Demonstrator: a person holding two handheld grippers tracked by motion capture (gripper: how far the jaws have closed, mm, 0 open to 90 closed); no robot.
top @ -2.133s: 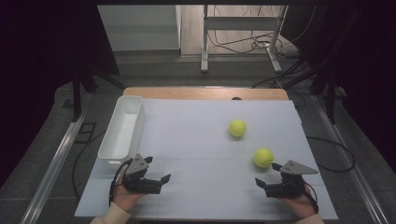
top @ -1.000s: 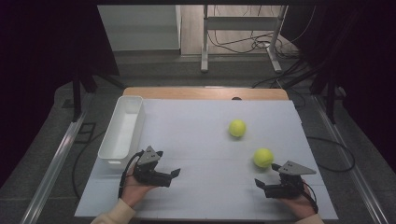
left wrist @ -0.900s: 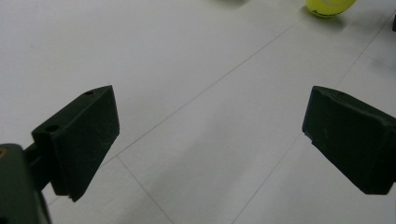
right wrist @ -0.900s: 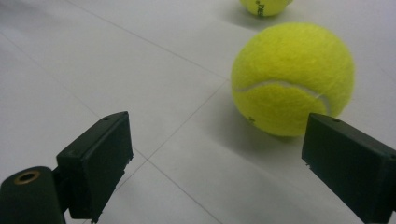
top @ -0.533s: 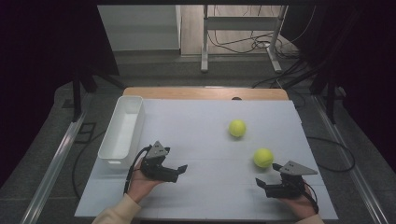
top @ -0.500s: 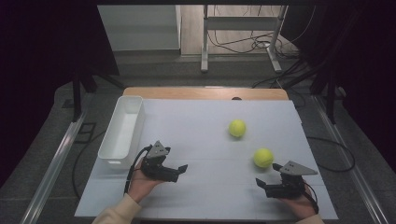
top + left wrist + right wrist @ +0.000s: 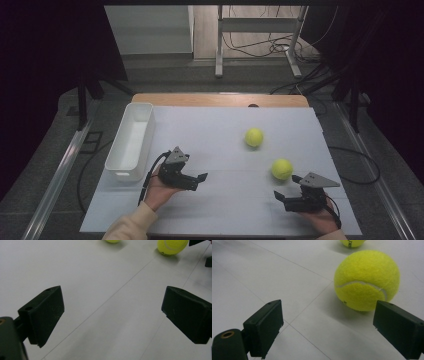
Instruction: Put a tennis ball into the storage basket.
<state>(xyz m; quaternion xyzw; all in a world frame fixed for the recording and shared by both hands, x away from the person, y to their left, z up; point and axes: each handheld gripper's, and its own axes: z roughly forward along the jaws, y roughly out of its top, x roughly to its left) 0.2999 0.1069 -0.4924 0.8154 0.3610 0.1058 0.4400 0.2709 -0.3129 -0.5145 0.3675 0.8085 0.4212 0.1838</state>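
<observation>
On the white table top (image 7: 220, 150), two yellow tennis balls lie in the right half, well apart from the white tray (image 7: 131, 140) that stands along the left edge. The near ball (image 7: 282, 169) rests just ahead of the right gripper (image 7: 280, 197), which sits at the near right corner in the person's right hand (image 7: 320, 220). In the right gripper view the jaws stand wide apart with nothing between them; the near ball (image 7: 367, 280) lies on the table just beyond the right-hand jaw, not touching it, and the far ball (image 7: 352, 243) shows at the top edge. The far ball (image 7: 254, 137) sits closer to the table's middle, apart from the near one. The left gripper (image 7: 200, 179) is held above the table just right of the tray's near end, in the left hand (image 7: 159, 192), jaws pointing toward the right side. In the left gripper view its jaws are likewise spread wide and empty, bare table between them; the near ball (image 7: 172, 246) and a sliver of the far ball (image 7: 112, 241) appear at the top, well ahead of the jaws. Neither gripper touches a ball. The tray looks empty from above.
</observation>
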